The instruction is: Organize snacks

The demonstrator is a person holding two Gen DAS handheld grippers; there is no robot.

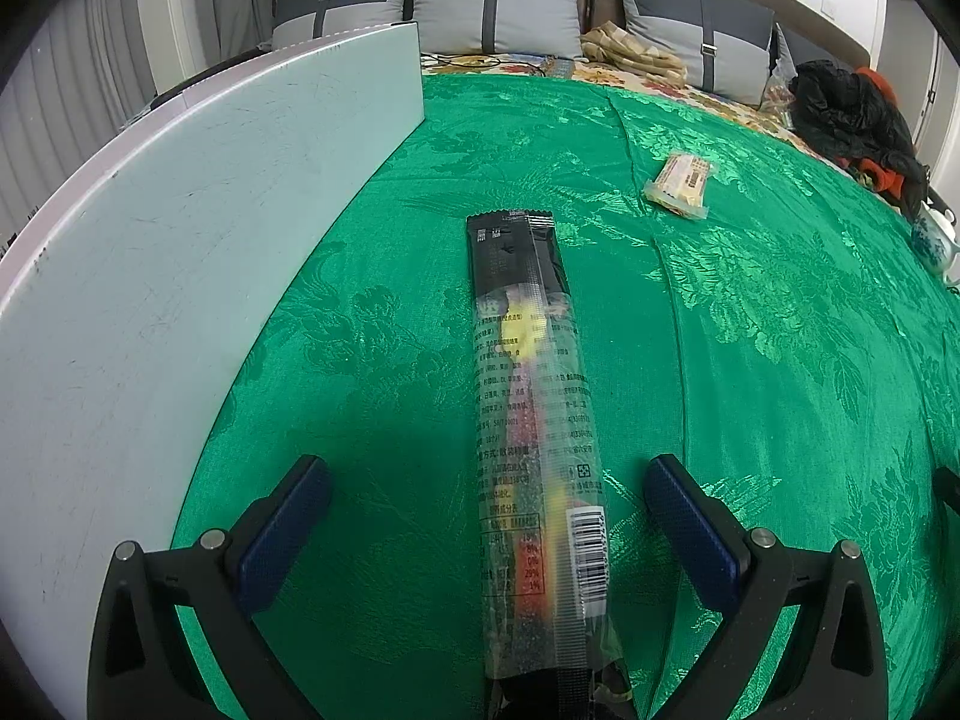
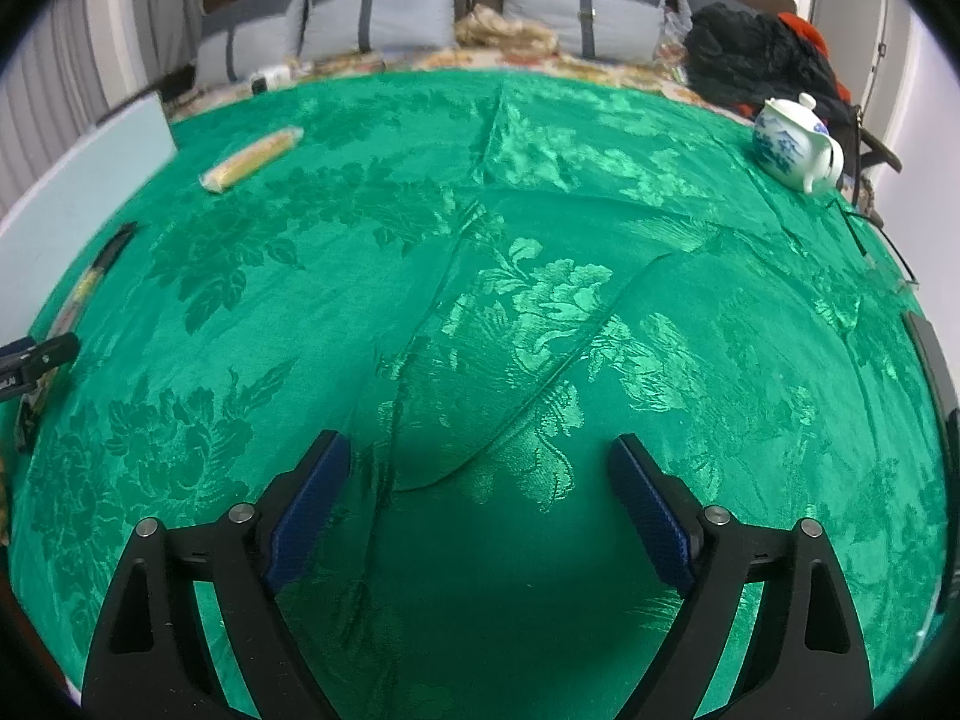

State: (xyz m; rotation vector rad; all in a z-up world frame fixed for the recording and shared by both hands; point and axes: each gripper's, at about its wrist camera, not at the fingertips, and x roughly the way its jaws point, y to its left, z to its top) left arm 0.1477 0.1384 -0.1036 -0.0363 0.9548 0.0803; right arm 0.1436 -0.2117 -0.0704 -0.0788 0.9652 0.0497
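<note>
1. Your left gripper (image 1: 486, 516) is spread wide and grips nothing. The long snack packet (image 1: 531, 420) lies flat on the green cloth (image 1: 750, 360) between the two fingers, with clear cloth on either side of it. It touches neither pad.

2. The packet runs lengthwise away from you, its dark sealed end farthest off and its near end passing under the bottom of the left view. The fingers straddle its near half, by the barcode.

3. Likely slip: if you close from here, the pads meet thin, slick film lying flat on soft cloth. They may skate over the top, or pinch a fold of cloth along with the wrapper.

4. Gripped near one end, so long a packet would probably droop or swing when lifted, and could twist out.

5. The pale board (image 1: 180, 240) stands just to the left of the packet. A leftward swing of the gripper could knock the packet's far end against it.

6. The smaller yellow snack (image 1: 678, 183) lies well apart, ahead and to the right, out of reach from this pose.

7. Your right gripper (image 2: 480, 498) is also spread and empty, over bare cloth. The teapot (image 2: 792, 144) sits far off at the right edge, so a broad sweep that way risks tipping it.
</note>
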